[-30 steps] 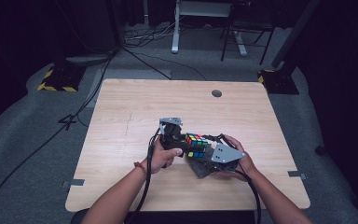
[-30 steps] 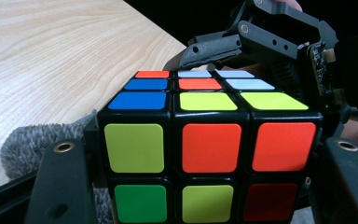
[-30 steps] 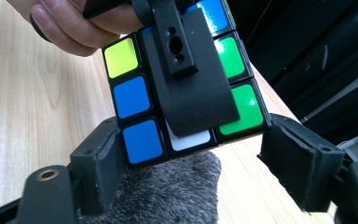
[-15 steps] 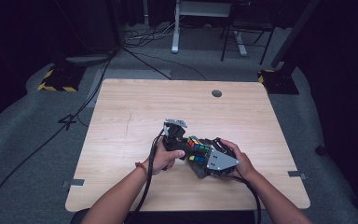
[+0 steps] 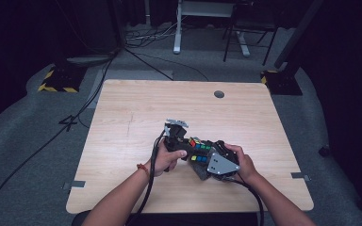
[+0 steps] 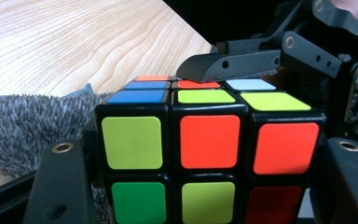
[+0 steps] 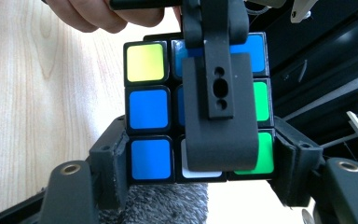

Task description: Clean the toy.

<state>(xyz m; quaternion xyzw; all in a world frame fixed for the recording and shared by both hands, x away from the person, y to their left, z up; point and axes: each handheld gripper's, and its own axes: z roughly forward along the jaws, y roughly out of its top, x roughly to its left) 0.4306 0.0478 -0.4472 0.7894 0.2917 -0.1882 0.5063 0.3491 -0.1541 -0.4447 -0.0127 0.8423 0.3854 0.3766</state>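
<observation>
High view: a person works a Rubik's cube [image 5: 199, 151] just above the near middle of the wooden table [image 5: 122, 122], with the left gripper [image 5: 185, 147] on its left side and the right gripper [image 5: 206, 159] on its right.

Compared with a second ago, the two hands have drawn closer together around the cube. The right gripper's jaws have just been closing with the cube between them. In the right gripper view those jaws flank the lowest row of the cube [image 7: 196, 105] on both sides and look pressed against it. A jaw of the left gripper [image 7: 219, 112] lies flat across the blue and green face there.

In the left gripper view the cube [image 6: 205, 154] sits between that gripper's own jaws, clamped on it, while a jaw of the right gripper [image 6: 233, 65] rests on the cube's top face. A grey furry pad [image 6: 23, 130] lies on the table beneath.

With both grippers now on the cube, it looks ready for one layer to be twisted against the rest.
</observation>
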